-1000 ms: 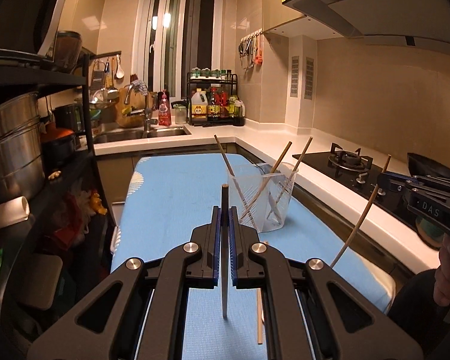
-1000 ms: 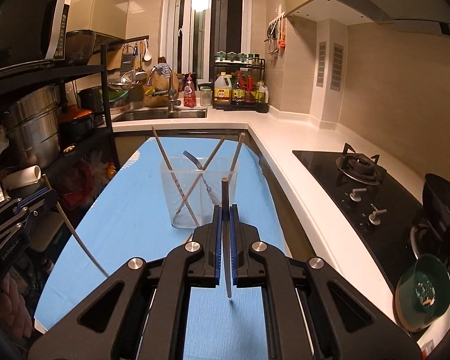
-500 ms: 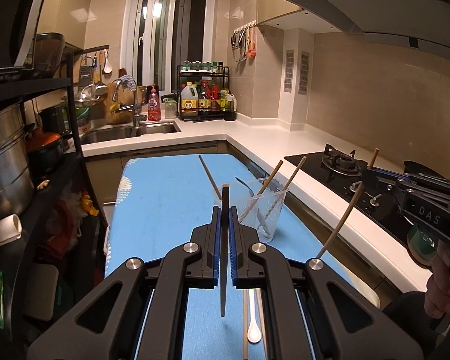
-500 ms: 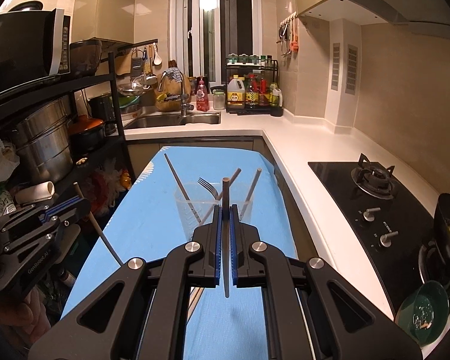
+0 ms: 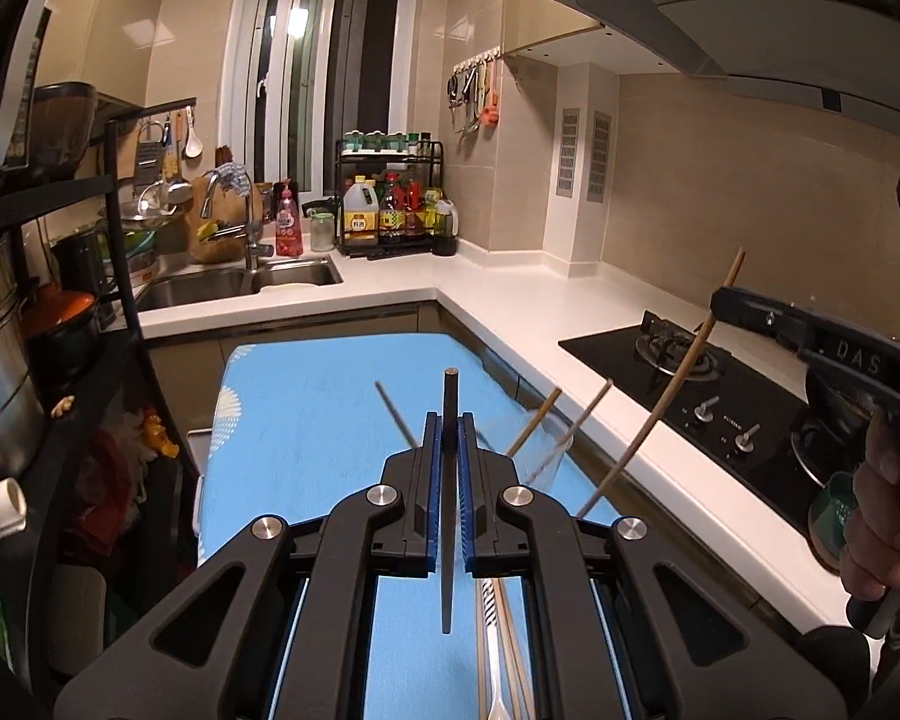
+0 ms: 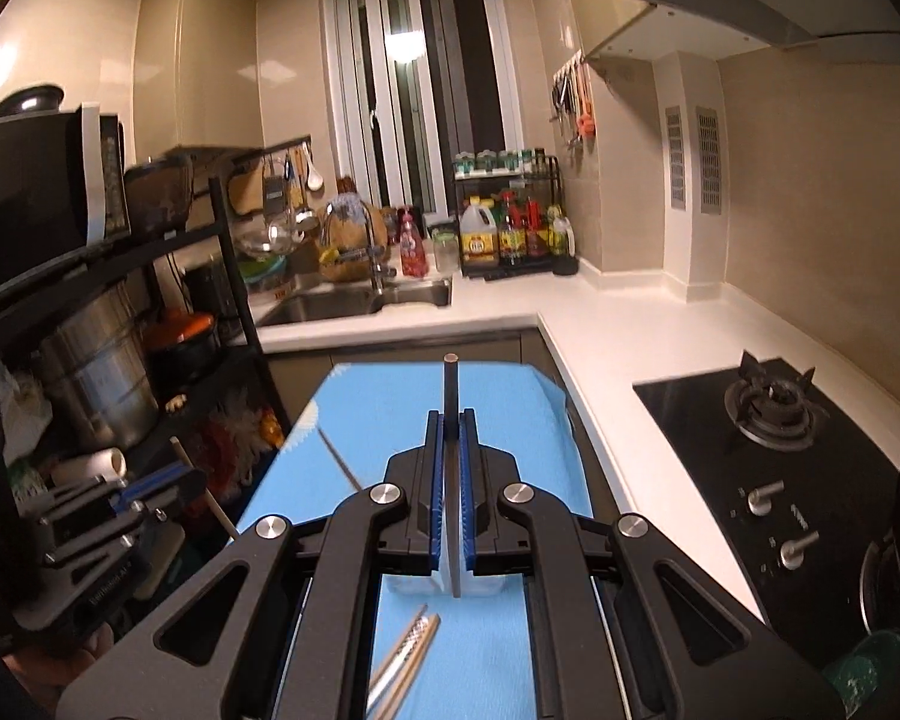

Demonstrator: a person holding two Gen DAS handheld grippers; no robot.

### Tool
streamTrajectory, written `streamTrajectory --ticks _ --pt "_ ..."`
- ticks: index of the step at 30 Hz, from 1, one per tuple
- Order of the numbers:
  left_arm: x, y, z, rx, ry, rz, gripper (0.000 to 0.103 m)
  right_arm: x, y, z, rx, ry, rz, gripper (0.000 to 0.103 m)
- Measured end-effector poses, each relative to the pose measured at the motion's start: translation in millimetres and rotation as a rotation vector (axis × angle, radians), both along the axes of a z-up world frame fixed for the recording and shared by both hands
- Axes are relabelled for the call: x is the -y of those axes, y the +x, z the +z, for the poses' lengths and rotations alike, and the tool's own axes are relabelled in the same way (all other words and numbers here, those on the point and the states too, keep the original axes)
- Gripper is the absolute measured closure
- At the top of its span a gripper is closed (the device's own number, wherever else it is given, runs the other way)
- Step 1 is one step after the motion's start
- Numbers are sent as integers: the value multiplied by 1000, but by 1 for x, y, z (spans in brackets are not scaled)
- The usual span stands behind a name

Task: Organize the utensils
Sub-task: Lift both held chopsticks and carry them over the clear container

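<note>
One chopstick (image 5: 448, 516) is clamped in the left tongs (image 5: 448, 450), another (image 6: 452, 480) in the right tongs (image 6: 452, 450), cup (image 5: 549, 462) just beyond-right of left tongs; tip-over risked if rim is clipped.

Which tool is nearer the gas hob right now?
Right. The right tool is on the gas hob side of the blue board; the left tool is on the far side, by the black shelf rack.
</note>
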State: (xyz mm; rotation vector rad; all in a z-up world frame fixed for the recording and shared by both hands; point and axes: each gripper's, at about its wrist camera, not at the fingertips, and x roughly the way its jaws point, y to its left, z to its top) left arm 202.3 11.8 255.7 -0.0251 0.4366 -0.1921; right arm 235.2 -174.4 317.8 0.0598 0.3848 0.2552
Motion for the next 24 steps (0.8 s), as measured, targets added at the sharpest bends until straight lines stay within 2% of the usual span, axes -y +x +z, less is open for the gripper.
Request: streamTrajectory --ticks 7,13,18,24 --pt "13 33 39 54 0 -8 98 1 32 29 56 19 -2 98" --pt "22 55 60 119 -11 -17 98 -1 55 13 49 3 -8 98" --pt "29 83 39 97 -29 -2 98 -6 71 -9 30 -4 17 98" --pt "39 106 -2 23 6 8 98 -14 88 -34 -27 -16 41 98"
